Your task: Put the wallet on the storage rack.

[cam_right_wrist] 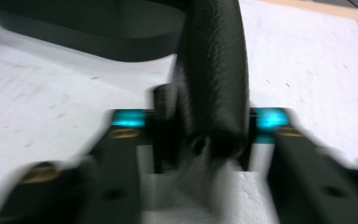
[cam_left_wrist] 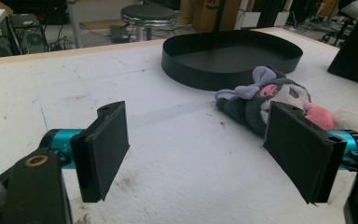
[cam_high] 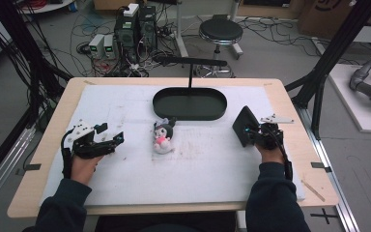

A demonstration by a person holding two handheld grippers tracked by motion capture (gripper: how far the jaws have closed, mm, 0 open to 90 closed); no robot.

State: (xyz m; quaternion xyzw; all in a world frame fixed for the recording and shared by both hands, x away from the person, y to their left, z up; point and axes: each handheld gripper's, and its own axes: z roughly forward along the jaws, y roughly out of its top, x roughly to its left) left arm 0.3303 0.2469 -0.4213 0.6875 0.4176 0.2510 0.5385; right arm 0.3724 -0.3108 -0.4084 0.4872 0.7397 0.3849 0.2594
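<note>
Right gripper (cam_high: 252, 134) clamped on a flat black pouch (cam_high: 245, 124), held tilted on edge just above the white mat (cam_high: 125, 174), right of the black oval tray (cam_high: 189, 104); right gripper view blurred, pouch (cam_right_wrist: 213, 70) wedged between the jaws. Left gripper (cam_high: 112, 140) resting low at mat's left, jaws wide apart, nothing between. Plush toy (cam_high: 163, 137) lying mid-mat, just in front of tray

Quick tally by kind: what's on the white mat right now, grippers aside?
Black oval tray: 1
Plush toy: 1
Black flat case, clamped upright in the right gripper: 1
Total: 3
</note>
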